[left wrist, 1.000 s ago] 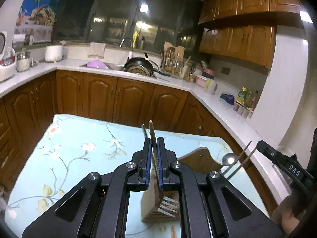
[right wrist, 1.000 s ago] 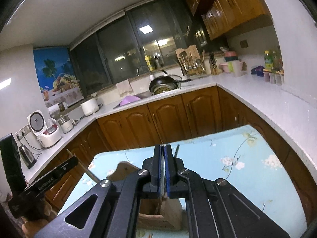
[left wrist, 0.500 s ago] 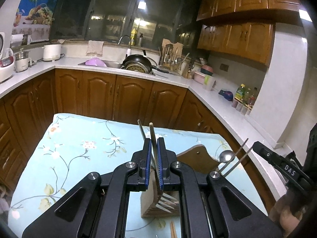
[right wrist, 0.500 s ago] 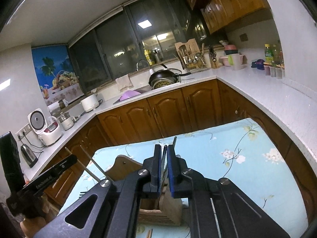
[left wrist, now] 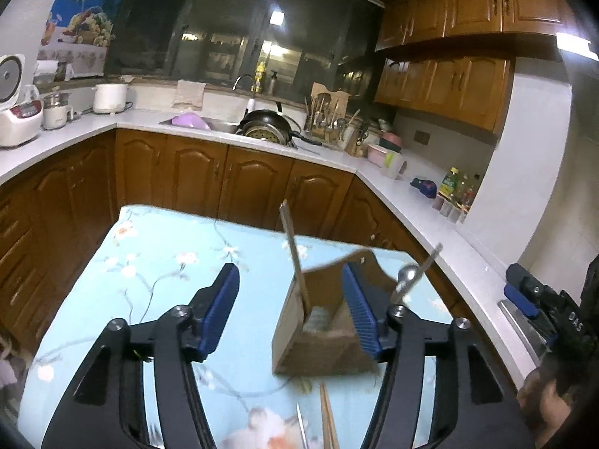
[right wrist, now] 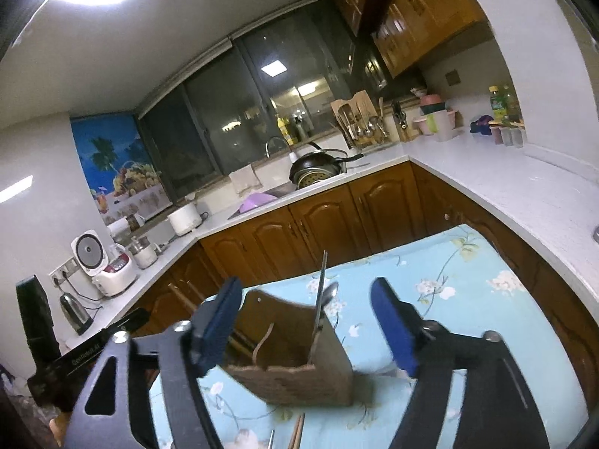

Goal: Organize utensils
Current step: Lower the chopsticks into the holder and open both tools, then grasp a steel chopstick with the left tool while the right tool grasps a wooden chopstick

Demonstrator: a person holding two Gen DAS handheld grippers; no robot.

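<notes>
Left gripper and right gripper: jaws spread wide, holding nothing. Wooden utensil holder upright on floral tablecloth; fork and spoon standing inside.

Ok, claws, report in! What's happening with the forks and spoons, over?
Both claws, left claw and right claw, open, holding nothing. Fork and spoon standing in wooden holder. Chopsticks waiting on table, nothing blocking.
</notes>
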